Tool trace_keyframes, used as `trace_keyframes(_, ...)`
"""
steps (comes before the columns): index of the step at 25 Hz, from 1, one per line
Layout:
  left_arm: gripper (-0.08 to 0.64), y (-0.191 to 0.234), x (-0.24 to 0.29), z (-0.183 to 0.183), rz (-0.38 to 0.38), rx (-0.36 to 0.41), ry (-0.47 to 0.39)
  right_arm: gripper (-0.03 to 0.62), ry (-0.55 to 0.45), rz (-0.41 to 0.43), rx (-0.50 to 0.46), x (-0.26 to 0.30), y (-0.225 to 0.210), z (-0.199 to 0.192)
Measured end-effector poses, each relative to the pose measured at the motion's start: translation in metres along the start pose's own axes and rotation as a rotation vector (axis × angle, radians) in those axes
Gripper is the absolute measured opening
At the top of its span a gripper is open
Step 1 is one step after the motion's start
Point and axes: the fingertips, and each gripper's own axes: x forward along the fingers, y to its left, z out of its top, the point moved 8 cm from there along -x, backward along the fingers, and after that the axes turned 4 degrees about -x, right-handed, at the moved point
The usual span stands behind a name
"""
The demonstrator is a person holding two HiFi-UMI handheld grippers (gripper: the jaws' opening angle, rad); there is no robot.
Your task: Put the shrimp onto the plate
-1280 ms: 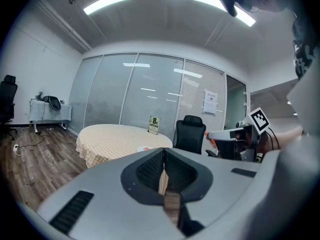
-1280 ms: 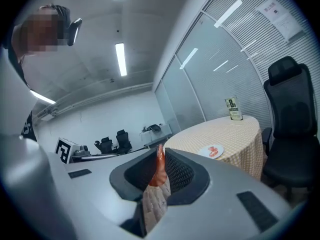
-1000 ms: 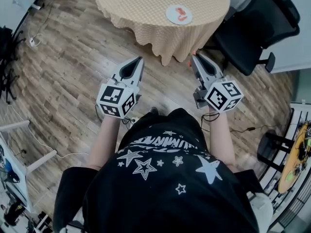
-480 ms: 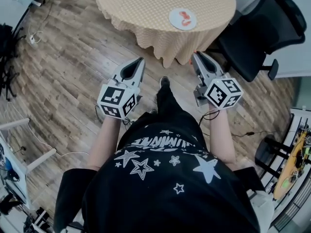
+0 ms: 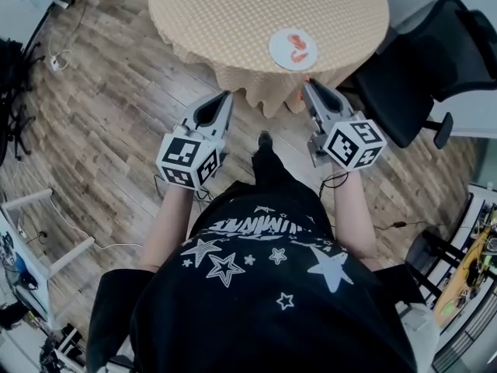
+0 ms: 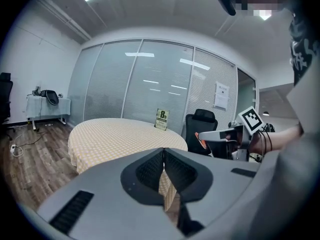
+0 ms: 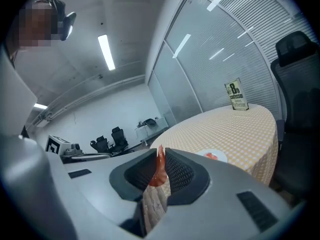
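Matt grey plastic on left tool [image 6: 163, 152] and right tool [image 7: 161, 156]; woven checked cloth over tabletop [image 5: 233, 14]; grained wood on floor [image 5: 101, 115]; glossy orange on shrimp [image 7: 159, 173].

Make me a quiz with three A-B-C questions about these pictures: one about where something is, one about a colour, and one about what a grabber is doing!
1. Where is the white plate?
A) on a shelf
B) on the round table
C) in a sink

2. What colour is the tablecloth?
A) blue
B) green
C) yellow checks

3. What is the right gripper doing?
A) open and empty
B) shut on a shrimp
C) shut on a spoon

Answers:
1 B: the head view shows the plate on the tabletop, near its edge.
2 C: the cloth shows yellow checks in every view.
3 B: the right gripper view shows its jaws pinching the orange shrimp.
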Motion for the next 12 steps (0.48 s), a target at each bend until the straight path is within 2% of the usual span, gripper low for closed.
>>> trace_keyframes(7,0.008,0.004,0.054,0.018,0.004,-0.004,0.02,0.061,0.031,0.007,0.016,0.027,-0.045,0.017)
trace_keyframes(12,0.008,0.009,0.082,0.025,0.022,-0.013,0.036,0.061,0.088,0.02,0.001,0.047,-0.068,0.02)
